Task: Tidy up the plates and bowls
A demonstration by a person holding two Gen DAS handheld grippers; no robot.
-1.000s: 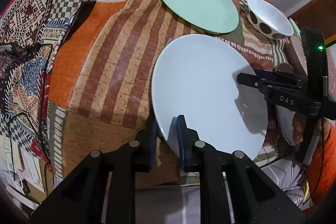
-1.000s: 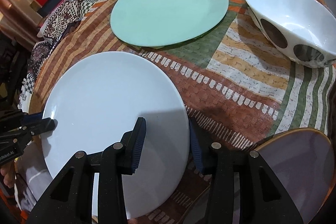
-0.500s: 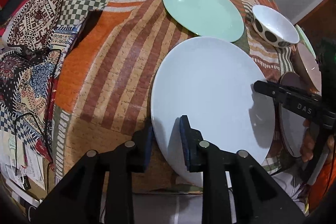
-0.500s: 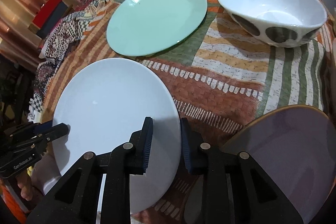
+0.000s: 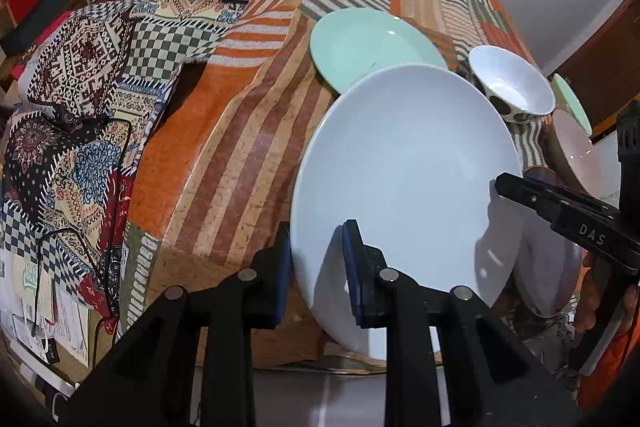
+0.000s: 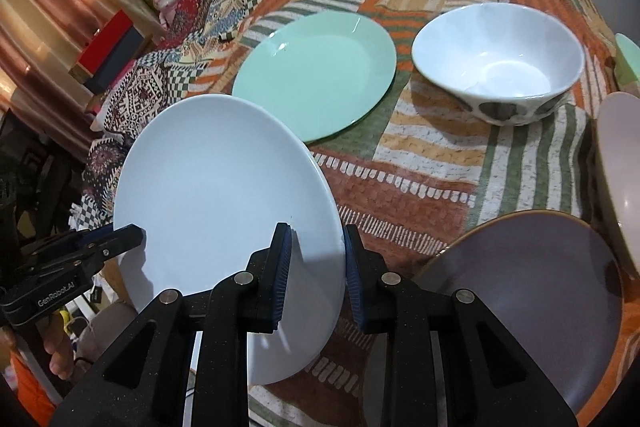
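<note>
Currently both my grippers pinch the white plate (image 6: 224,187) by opposite rims: left gripper (image 5: 316,267) at lower centre of its view, right gripper (image 6: 316,263) likewise, plate tilted and apparently lifted clear of the worktop (image 6: 400,195). Nothing looks stacked yet: green plate (image 6: 316,75) upper centre, spotted white bowl (image 6: 500,71) upper right, grey plate (image 6: 528,291) lower right, pink bowl (image 6: 618,163) at right edge, all lying separately. My guess is the white plate goes onto the green one next, so most of the sorting is left.
</note>
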